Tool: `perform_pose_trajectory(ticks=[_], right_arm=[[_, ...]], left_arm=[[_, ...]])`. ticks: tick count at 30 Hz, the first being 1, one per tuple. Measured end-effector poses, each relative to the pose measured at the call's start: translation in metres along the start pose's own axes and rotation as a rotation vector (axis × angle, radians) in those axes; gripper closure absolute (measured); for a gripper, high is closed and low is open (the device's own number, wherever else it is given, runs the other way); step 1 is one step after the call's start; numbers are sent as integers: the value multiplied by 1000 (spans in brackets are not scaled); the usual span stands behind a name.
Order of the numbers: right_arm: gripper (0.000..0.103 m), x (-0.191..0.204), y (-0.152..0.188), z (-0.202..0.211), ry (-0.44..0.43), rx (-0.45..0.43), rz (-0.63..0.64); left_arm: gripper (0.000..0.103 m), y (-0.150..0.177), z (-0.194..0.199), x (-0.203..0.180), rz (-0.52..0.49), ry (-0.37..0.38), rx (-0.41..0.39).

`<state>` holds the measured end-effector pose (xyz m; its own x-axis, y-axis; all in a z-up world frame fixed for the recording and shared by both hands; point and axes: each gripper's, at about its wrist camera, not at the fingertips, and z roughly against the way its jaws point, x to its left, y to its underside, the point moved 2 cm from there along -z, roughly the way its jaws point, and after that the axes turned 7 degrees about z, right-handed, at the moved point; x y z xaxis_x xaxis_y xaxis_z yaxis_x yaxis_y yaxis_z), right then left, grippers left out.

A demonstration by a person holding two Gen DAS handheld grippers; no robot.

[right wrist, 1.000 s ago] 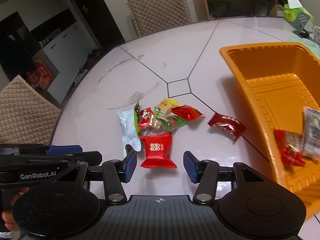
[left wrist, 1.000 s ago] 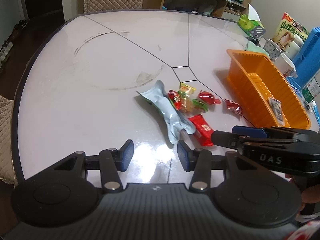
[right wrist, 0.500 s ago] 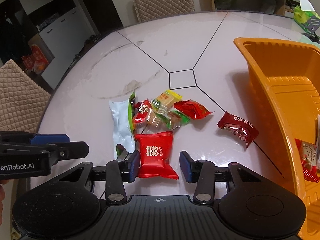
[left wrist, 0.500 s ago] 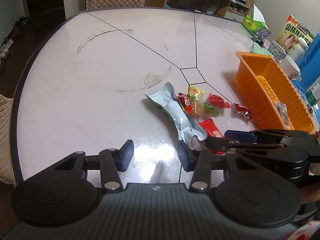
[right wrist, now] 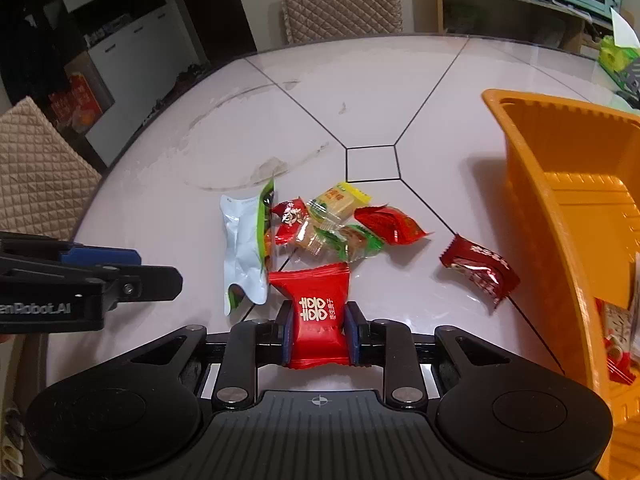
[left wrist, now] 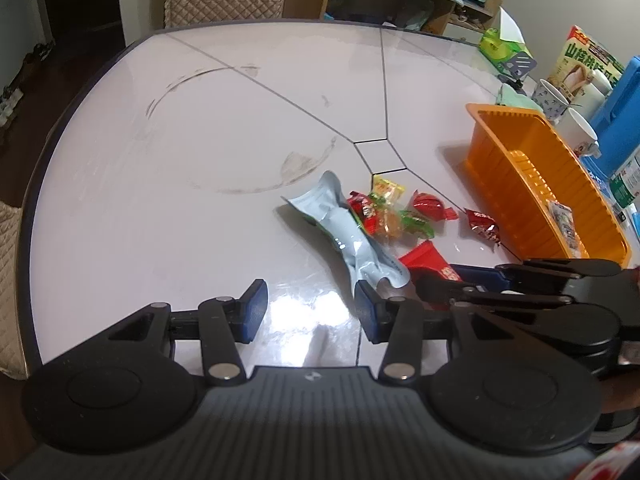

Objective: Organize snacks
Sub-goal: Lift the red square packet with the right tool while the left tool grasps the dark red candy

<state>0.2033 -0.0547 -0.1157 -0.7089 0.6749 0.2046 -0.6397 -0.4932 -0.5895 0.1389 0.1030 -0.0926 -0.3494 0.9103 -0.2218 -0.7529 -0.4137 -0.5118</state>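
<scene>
The right gripper pinches the red foil-wrapped candy packet at its waist. Light, crinkly, probably slippery. The left gripper fingers gape, holding nothing

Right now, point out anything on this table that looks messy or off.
A smeared ring stain marks the white table, with a dried patch at its edge. Loose snacks lie heaped outside the orange basket. The right claw grips a red packet.

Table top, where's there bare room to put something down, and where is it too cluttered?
The table is bare on the chair side of the pale blue pouch, across the ring-shaped smudge. A narrower bare strip lies between the dark red wrapper and the orange bin. It is crowded around the small candies beside the pouch.
</scene>
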Motion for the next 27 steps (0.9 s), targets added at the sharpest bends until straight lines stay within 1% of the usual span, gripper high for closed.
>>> perform_pose_trajectory(ticks=[6, 14, 21, 27], right_arm=[[77, -14, 2, 36, -5, -59, -62], [77, -48, 12, 92, 60, -146, -165], [77, -77, 23, 126, 137, -184, -255], [77, -102, 31, 145, 188, -199, -321]], left_arm=[[59, -4, 2, -20, -58, 49, -26], [59, -9, -3, -68, -201, 151, -59], [59, -9, -26, -113, -348, 199, -41], [59, -10, -52, -137, -450, 258, -17]])
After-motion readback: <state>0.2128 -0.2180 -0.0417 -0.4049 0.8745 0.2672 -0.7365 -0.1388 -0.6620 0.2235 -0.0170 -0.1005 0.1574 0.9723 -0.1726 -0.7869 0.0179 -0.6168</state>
